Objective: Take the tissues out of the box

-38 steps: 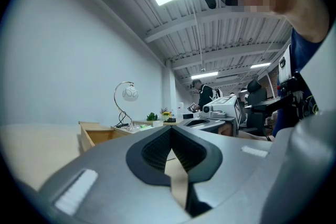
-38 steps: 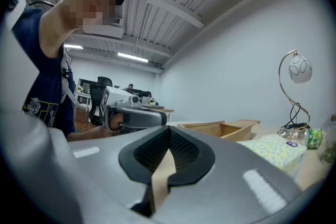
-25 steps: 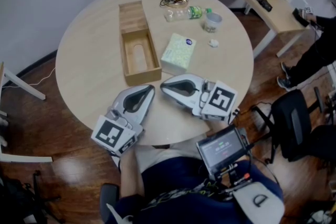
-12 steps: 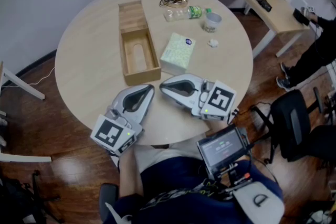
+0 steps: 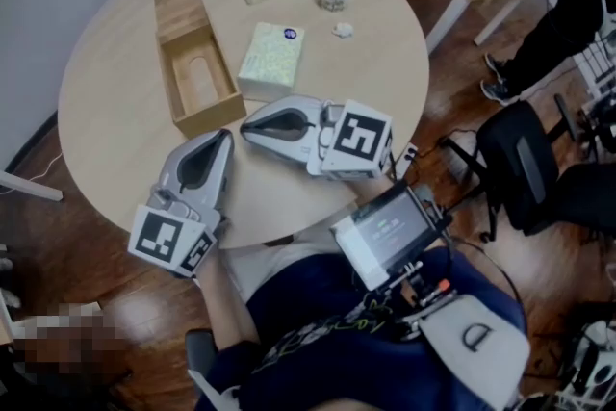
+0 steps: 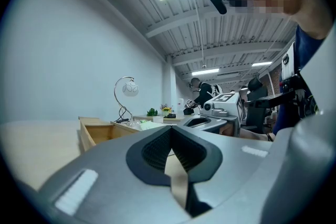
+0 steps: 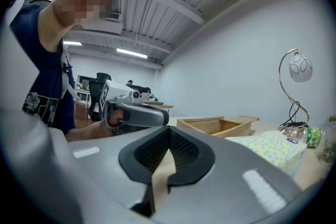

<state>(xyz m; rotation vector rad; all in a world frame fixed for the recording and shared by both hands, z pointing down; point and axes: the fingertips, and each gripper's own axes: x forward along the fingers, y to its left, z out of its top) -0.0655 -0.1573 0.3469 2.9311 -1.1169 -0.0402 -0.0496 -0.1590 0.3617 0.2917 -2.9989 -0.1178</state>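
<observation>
Both grippers are resting on the round surface (image 5: 106, 111), tips pointing toward each other. The left gripper (image 5: 225, 138) is pressing its jaws together, and nothing is sitting between them. The right gripper (image 5: 246, 122) is doing the same, jaws squeezed tight and holding nothing. The pack of tissues (image 5: 270, 61) is lying flat on the surface, outside the wooden box (image 5: 207, 120) and just beside it. The box is standing open, with no tissues showing inside it.
</observation>
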